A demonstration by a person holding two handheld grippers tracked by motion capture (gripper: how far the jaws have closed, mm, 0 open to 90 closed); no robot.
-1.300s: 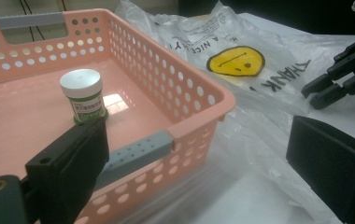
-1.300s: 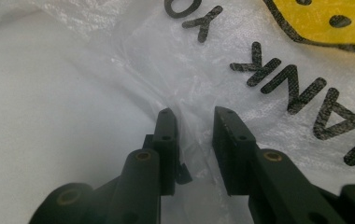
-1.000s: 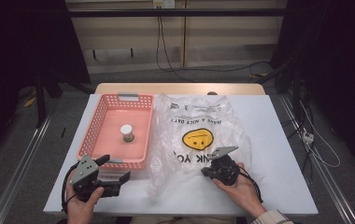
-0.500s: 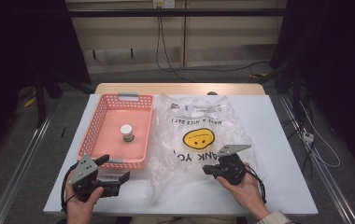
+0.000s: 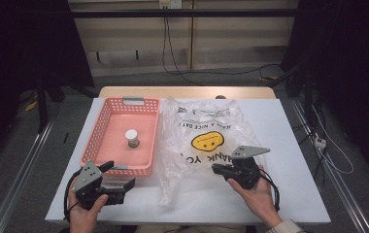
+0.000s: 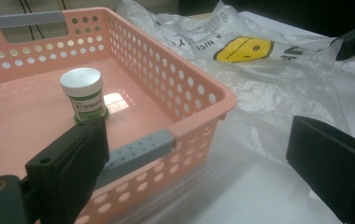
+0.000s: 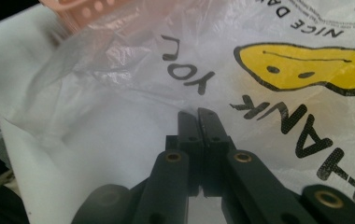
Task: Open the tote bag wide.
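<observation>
While the right gripper (image 7: 198,112) has its flat black fingers clenched together over the crinkled, translucent plastic bag (image 5: 207,145), whether film is pinched between them cannot be told. Left gripper (image 6: 199,154): blocky fingers released, straddling a corner of the perforated pink basket (image 6: 185,98). Inside stands a white-lidded cylindrical jar (image 6: 83,93). Bag and basket lie on the smooth white worktop (image 5: 294,141).
</observation>
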